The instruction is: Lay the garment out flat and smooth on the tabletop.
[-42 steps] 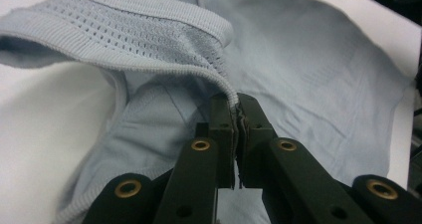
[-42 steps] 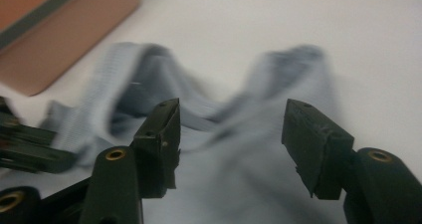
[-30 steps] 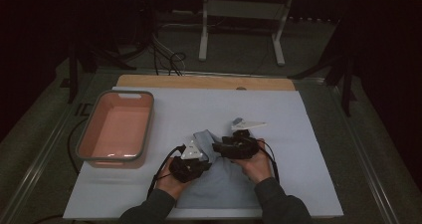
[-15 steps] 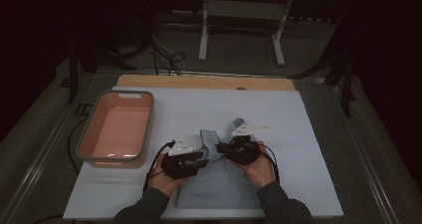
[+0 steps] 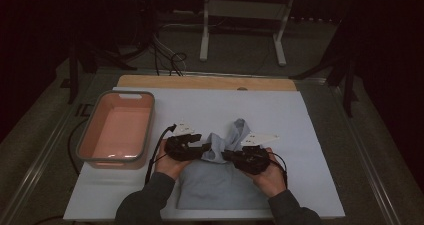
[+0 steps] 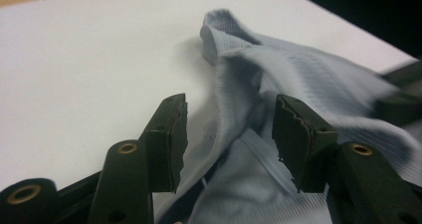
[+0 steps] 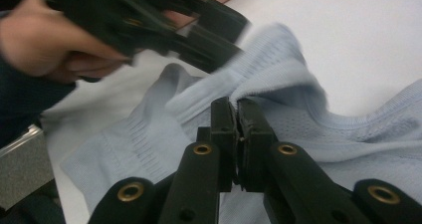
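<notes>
Pale blue knit garment (image 5: pixel 220 185) bunched on the white table sheet (image 5: pixel 310 135), right gripper (image 7: pixel 237 115) clamped on its ribbed edge, left gripper (image 6: pixel 228 129) jaws just opening, fabric loose between them, pink tub (image 5: pixel 120 130) alongside.

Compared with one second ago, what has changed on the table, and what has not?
The left gripper has just been opening and has let go of the light blue garment; cloth lies between its jaws, unpressed. The right gripper has closed on a fold of the garment. Both hands have shifted slightly, and the bunched top part now stands higher. The pink bin and white mat stayed in place.
</notes>
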Demonstrator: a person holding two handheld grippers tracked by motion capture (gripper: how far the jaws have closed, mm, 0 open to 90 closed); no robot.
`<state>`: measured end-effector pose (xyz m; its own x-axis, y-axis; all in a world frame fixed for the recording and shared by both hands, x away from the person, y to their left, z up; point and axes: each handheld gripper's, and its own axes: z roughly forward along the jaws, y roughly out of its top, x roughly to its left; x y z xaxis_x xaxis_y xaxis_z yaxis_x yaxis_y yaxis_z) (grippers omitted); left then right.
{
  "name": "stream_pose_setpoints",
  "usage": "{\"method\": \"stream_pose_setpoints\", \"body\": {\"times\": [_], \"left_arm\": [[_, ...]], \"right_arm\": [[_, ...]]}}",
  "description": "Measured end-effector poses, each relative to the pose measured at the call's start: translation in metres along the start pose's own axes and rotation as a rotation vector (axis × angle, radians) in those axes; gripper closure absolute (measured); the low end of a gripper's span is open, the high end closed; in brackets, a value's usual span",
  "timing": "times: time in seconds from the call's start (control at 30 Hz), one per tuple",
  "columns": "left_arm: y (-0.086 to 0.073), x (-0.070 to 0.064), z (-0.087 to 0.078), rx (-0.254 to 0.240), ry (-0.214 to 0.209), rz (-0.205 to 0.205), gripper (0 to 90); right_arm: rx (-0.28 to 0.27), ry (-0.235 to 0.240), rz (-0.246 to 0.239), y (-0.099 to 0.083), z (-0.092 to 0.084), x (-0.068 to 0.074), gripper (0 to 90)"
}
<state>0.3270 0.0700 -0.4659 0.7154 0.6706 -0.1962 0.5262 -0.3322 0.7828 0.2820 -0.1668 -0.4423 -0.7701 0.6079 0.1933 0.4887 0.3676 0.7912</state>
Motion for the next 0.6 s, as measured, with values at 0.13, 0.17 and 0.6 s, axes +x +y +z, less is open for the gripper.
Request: {"method": "stream_pose_setpoints", "body": {"times": [0.13,0.17,0.6], "left_arm": [[0.004,-0.001,0.012,0.032,-0.037,0.007,50.1],[0.004,-0.001,0.013,0.030,-0.043,0.001,50.3],[-0.001,-0.007,-0.015,-0.053,-0.078,0.040,88.0]], "right_arm": [[-0.003,0.014,-0.029,-0.001,-0.002,0.001,87.1],[-0.003,0.014,-0.034,-0.001,-0.003,0.001,87.1],[-0.070,-0.110,0.030,-0.002,-0.026,-0.028,51.3]]}}
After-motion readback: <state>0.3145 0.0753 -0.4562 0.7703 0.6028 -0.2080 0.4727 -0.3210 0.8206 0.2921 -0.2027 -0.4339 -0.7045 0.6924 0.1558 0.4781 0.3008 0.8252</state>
